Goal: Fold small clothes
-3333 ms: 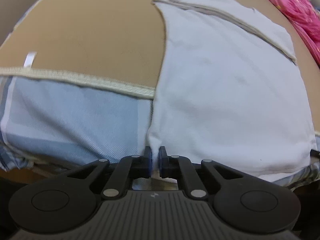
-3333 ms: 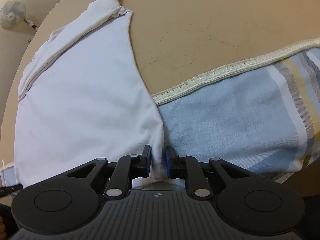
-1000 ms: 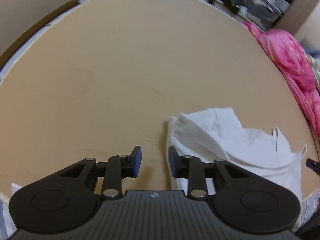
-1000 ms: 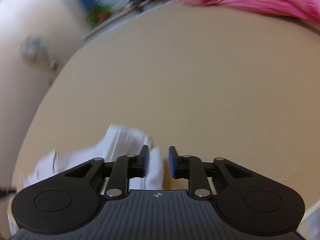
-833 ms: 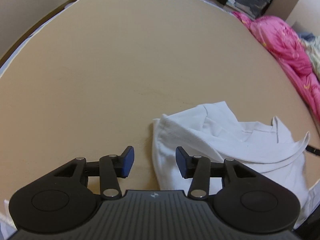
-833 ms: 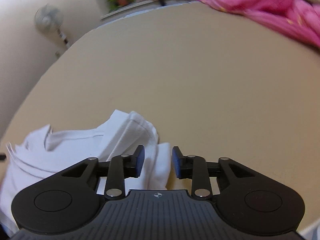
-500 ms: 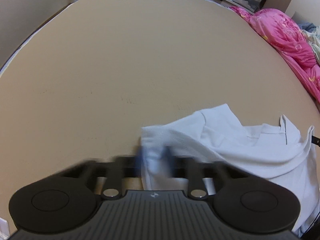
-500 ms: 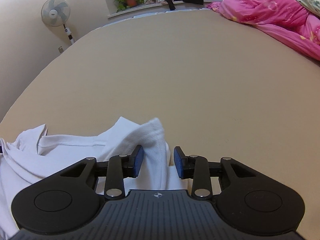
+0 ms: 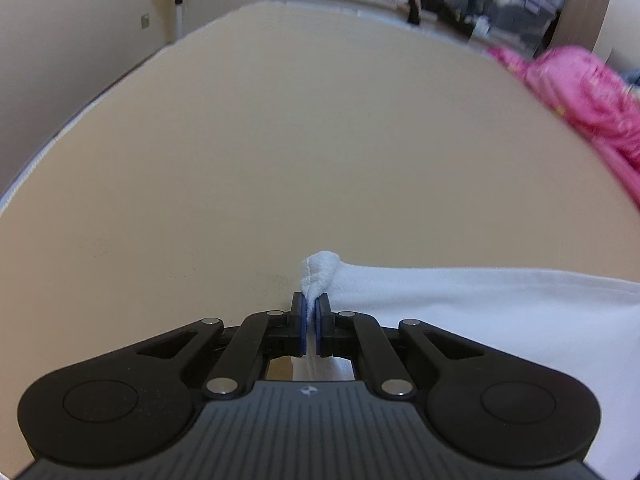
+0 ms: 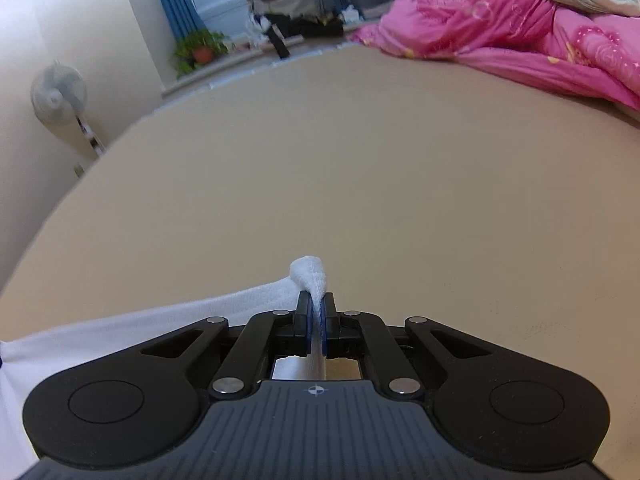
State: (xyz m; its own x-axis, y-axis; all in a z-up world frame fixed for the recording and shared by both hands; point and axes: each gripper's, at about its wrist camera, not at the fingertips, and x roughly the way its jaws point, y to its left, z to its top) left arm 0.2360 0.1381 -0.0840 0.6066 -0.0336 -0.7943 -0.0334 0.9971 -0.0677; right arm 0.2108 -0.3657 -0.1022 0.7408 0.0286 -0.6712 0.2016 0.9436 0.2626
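A small white garment [image 9: 460,300] lies on the tan bed surface [image 9: 320,140]. In the left wrist view its bunched corner sticks up between the blue pads, and my left gripper [image 9: 310,310] is shut on it; the cloth stretches away to the right. In the right wrist view the white garment [image 10: 224,308] runs off to the left, and another bunched corner pokes up through my right gripper [image 10: 317,309], which is shut on it. The rest of the garment is hidden under both gripper bodies.
A pink quilt [image 10: 520,32] is heaped along the right side of the bed, also the pink quilt [image 9: 592,96] in the left view. A standing fan [image 10: 58,96], a potted plant [image 10: 198,50] and piled bags sit beyond the bed's far edge.
Both grippers, open over the crumpled white garment a second ago, have come down onto its corners and shut on them. The cloth between them is now pulled taut.
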